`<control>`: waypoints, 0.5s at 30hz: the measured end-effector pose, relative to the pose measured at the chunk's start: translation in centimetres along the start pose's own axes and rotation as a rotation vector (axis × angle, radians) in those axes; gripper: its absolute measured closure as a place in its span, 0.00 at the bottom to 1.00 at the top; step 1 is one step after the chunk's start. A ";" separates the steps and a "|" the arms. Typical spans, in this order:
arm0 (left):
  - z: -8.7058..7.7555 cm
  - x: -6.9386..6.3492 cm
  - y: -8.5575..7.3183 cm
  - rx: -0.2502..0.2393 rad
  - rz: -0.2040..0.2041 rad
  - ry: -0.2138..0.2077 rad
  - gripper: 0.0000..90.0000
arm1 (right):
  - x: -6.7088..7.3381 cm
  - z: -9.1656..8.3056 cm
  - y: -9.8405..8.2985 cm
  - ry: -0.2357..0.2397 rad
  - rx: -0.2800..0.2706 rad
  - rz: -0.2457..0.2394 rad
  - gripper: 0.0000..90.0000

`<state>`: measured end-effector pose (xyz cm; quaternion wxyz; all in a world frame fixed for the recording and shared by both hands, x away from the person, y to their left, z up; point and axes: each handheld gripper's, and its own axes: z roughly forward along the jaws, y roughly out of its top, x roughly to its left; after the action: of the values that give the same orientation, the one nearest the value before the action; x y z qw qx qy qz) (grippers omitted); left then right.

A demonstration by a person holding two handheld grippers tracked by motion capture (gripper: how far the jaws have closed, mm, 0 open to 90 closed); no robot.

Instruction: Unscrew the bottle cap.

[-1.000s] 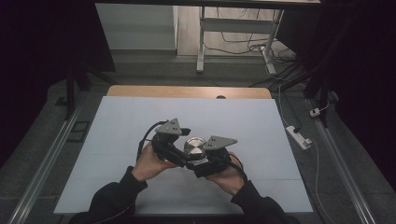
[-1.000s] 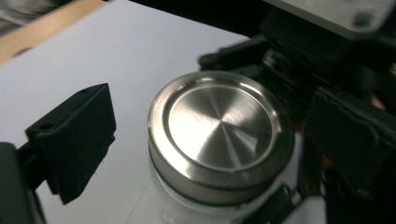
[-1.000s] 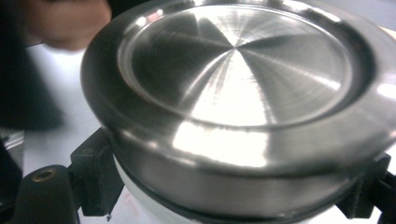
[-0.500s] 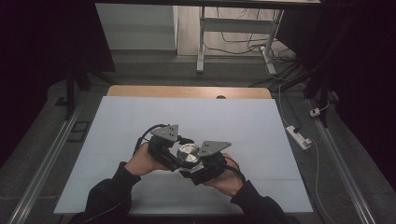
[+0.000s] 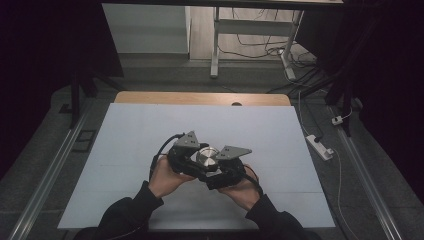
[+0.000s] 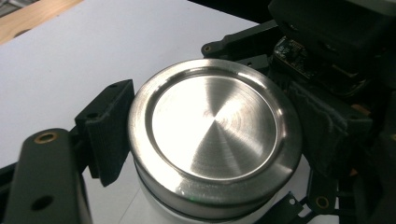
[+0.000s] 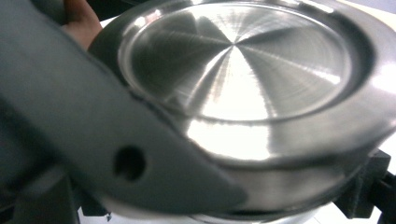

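Steel lid [image 5: 206, 158] on white container sat near table's [image 5: 125, 130] 6 o'clock edge. Left gripper [image 5: 186, 161] jaws clamped lid at 9 o'clock; right gripper [image 5: 215, 172] clamped container at 5. Lid still seated; removal apparently pending.
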<state>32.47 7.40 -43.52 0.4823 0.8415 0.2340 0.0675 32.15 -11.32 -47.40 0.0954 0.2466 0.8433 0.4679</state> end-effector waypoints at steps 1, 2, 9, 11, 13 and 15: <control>-0.1 0.1 0.0 -0.009 -0.010 -0.004 0.22 | 0.0 0.0 0.0 -0.003 -0.002 0.001 0.16; -0.1 0.1 0.0 -0.011 -0.017 -0.011 0.23 | 0.0 0.0 0.0 -0.003 -0.003 0.000 0.16; -0.7 0.3 0.2 -0.026 -0.030 -0.011 0.23 | -0.1 0.1 -0.1 -0.007 -0.001 -0.012 0.16; -0.9 0.2 0.2 -0.027 -0.027 -0.009 0.23 | -0.1 0.0 -0.1 -0.009 -0.002 -0.016 0.16; -1.1 0.2 0.3 -0.027 -0.020 -0.007 0.23 | -0.2 0.0 -0.1 -0.010 -0.003 -0.019 0.16; -1.4 0.2 0.4 -0.028 -0.016 -0.007 0.23 | -0.3 -0.1 -0.1 -0.013 -0.004 -0.020 0.16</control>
<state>32.28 8.36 -42.48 0.4952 0.8330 0.2381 0.0642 32.32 -11.54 -47.42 0.1064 0.2410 0.8441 0.4670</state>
